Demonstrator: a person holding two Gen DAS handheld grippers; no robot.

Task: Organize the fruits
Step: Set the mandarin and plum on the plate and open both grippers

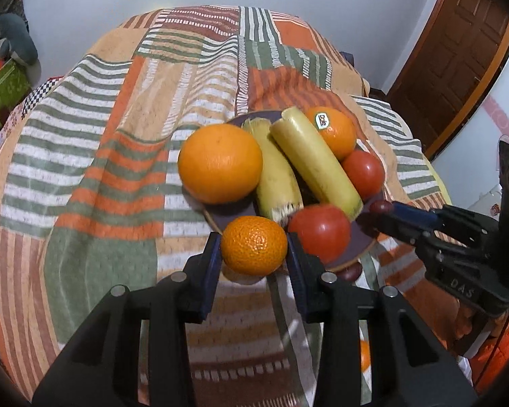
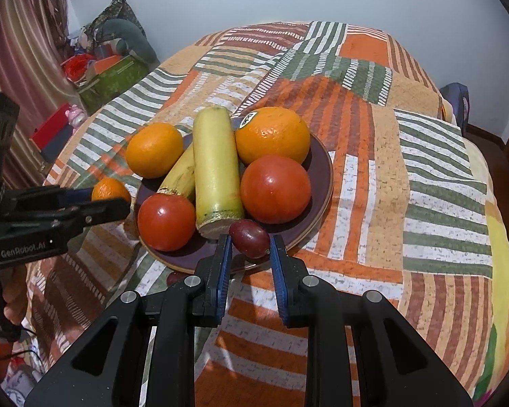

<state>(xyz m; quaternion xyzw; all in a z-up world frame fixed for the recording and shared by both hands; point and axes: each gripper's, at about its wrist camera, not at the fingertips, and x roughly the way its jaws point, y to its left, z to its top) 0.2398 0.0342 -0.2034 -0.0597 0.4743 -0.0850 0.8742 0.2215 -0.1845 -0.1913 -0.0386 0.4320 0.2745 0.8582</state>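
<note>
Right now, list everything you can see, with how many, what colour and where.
Plate: one, dark purple, on the cloth.
Oranges: two, orange, on the plate's far side.
Tomatoes: two, red, on the plate's near side.
Banana pieces: two, yellow, mid-plate.
Mandarin: one, orange, in the left gripper.
Grape: one, dark red, in the right gripper.
Cloth: one, striped patchwork, under everything.
Left gripper: black, blue pads.
Right gripper: same.

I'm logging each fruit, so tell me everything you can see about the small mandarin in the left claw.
The mandarin is small, round and bright orange, with dimpled, glossy peel. It sits clamped between the blue pads of the left claw, held by its sides at the near edge of the dark plate, beside a red tomato.
</note>
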